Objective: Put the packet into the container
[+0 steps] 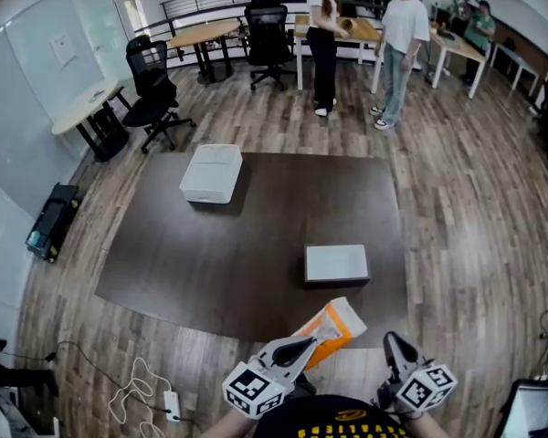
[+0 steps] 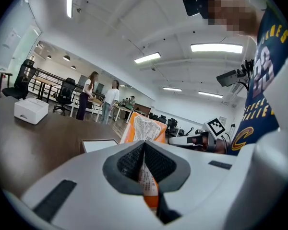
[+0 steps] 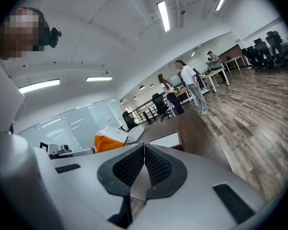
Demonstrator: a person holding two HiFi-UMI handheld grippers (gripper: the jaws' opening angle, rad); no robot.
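An orange and white packet [image 1: 336, 328] sticks up from my left gripper [image 1: 308, 345], whose jaws are shut on its lower edge. In the left gripper view the packet [image 2: 145, 130] rises just beyond the pinched pads. My right gripper [image 1: 389, 340] is shut with nothing between its jaws, a little to the right of the packet. A white lidded container [image 1: 212, 172] sits at the far left of the dark brown mat [image 1: 256, 245]. A flat white lid or tray [image 1: 336, 264] lies on the mat just beyond the packet.
Two people [image 1: 365, 35] stand on the wood floor beyond the mat. Office chairs [image 1: 155, 94] and tables line the back and left. A power strip with cables [image 1: 169, 400] lies on the floor at the near left.
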